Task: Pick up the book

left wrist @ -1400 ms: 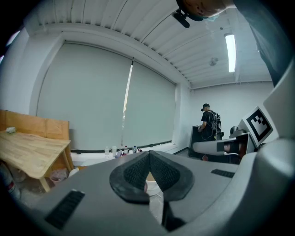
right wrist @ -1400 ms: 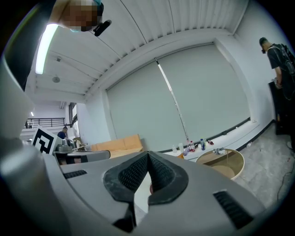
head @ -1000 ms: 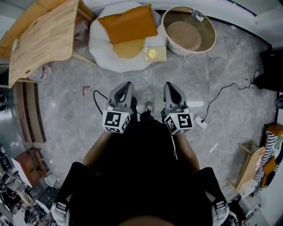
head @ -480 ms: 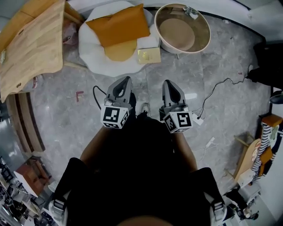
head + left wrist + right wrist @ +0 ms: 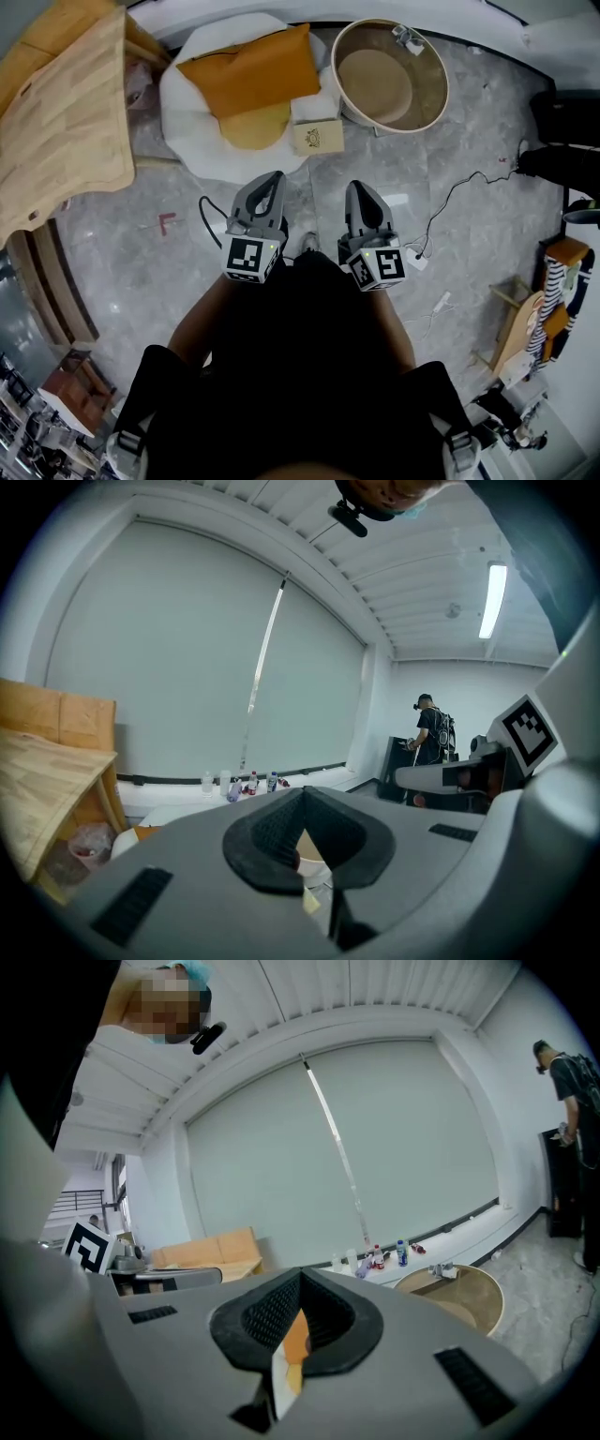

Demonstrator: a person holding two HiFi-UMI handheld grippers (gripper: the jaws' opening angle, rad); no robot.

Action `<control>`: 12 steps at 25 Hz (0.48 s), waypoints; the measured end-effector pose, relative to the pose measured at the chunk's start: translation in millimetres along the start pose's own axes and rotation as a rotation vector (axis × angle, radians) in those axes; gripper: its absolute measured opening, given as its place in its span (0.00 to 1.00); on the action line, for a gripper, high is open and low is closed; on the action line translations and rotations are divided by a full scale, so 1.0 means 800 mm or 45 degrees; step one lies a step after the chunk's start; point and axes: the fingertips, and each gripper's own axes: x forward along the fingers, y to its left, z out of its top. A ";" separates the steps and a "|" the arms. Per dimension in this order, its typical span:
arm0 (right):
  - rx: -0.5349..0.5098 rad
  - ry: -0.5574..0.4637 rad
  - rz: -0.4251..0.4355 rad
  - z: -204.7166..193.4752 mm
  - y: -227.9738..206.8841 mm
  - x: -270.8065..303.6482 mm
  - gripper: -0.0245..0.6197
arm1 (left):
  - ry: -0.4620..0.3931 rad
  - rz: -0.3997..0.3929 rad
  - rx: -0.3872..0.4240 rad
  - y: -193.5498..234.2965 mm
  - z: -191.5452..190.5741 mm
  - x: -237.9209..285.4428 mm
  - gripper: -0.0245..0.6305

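Observation:
A small cream book (image 5: 317,137) with a gold emblem lies flat at the right edge of a white floor cushion (image 5: 187,112). Beside it are an orange pillow (image 5: 251,70) and a mustard round pad (image 5: 253,127). My left gripper (image 5: 269,180) and right gripper (image 5: 359,189) hang side by side above the grey floor, both pointing toward the cushion and a short way from the book. In the left gripper view my left gripper (image 5: 302,794) has its jaws together and empty. In the right gripper view the right gripper (image 5: 300,1279) is likewise shut and empty.
A round beige tub (image 5: 389,75) stands right of the book. A wooden board (image 5: 56,122) leans at the left. A black cable (image 5: 469,192) and white plug block (image 5: 417,261) lie on the floor to the right. A person (image 5: 431,738) stands far off.
Both grippers have travelled forward together. The cushion and the book now lie closer to their tips. Both pairs of jaws look the same as before.

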 end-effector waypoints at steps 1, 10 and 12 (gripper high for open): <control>-0.004 0.014 -0.013 -0.004 0.000 0.011 0.04 | 0.006 -0.004 -0.008 0.010 0.000 0.006 0.05; 0.035 0.064 -0.128 -0.030 -0.043 0.066 0.04 | 0.036 -0.036 -0.056 0.045 -0.006 0.075 0.05; 0.065 0.071 -0.138 -0.038 -0.062 0.070 0.04 | 0.055 -0.038 -0.068 0.040 -0.013 0.092 0.05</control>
